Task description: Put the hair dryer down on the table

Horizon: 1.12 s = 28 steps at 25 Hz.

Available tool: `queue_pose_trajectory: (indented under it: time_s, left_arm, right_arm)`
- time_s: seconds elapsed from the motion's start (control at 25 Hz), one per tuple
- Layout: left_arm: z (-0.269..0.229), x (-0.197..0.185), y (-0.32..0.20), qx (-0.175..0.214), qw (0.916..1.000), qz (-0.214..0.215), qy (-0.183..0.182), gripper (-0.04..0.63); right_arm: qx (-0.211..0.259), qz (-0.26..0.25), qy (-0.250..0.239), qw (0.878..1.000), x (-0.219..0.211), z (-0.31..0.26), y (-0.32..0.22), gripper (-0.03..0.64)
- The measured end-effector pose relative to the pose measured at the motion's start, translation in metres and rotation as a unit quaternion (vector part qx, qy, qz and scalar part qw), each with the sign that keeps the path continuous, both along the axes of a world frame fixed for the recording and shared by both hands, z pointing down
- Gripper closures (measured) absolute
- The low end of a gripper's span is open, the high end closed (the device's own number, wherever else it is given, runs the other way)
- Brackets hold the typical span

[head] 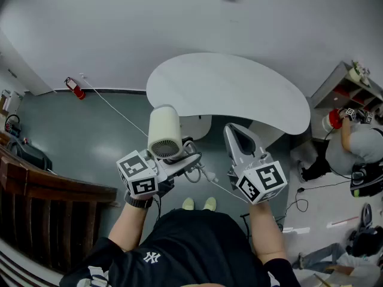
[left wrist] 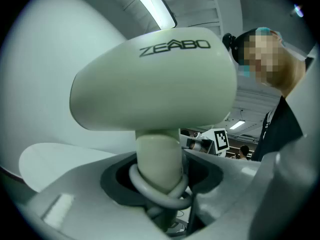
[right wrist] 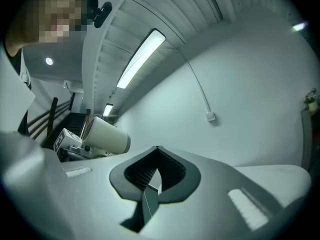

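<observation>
The cream hair dryer [head: 164, 130] is held in the air in front of my body, its round rear grille facing up toward the head camera. My left gripper [head: 179, 155] is shut on its handle [left wrist: 158, 156], with the grey cord [left wrist: 161, 196] looped around the handle's base between the jaws. In the left gripper view the dryer body [left wrist: 155, 84] fills the upper frame. My right gripper [head: 237, 139] hangs beside it, shut with nothing in it [right wrist: 152, 179]; it sees the dryer [right wrist: 106, 136] to its left. The white kidney-shaped table [head: 239, 88] lies just beyond both grippers.
A red fire extinguisher [head: 75, 88] lies by the far wall at left. A dark wooden railing [head: 48, 196] runs along the left. A crouching person [head: 353, 148] and a shelf unit [head: 350, 85] are at the right. A thin white cable [head: 114, 109] crosses the floor.
</observation>
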<state>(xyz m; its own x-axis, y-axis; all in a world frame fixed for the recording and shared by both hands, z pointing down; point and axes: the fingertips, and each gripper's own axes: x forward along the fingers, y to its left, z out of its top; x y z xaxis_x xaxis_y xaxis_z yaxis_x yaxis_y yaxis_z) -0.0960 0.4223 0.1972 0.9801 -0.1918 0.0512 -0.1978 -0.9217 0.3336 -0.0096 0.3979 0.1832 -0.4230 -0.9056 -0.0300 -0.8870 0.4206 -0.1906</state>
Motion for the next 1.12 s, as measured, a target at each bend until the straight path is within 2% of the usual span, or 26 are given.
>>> queue_pose_trajectory:
  time_s: [0.28, 0.56, 0.72, 0.88, 1.12]
  left_arm:
    - [0.000, 0.004, 0.005, 0.003, 1.0000, 0.001, -0.006, 0.379]
    - [0.006, 0.011, 0.002, 0.000, 0.9998, -0.017, -0.010, 0.379]
    - [0.009, 0.026, -0.001, -0.001, 0.9996, -0.025, -0.015, 0.379]
    - [0.017, 0.015, -0.002, 0.000, 0.9992, -0.032, -0.023, 0.379]
    - [0.024, 0.039, -0.031, -0.012, 0.9980, -0.052, -0.035, 0.379]
  right_arm:
    - [0.001, 0.002, -0.003, 1.000, 0.002, -0.001, 0.004, 0.597]
    - [0.005, -0.007, -0.008, 1.000, 0.009, 0.004, 0.003, 0.597]
    - [0.008, -0.020, -0.029, 0.999, 0.025, 0.004, -0.001, 0.595]
    - [0.000, -0.014, -0.046, 0.999, 0.015, 0.008, -0.002, 0.595]
    - [-0.004, -0.008, -0.062, 0.998, 0.045, 0.010, -0.021, 0.595]
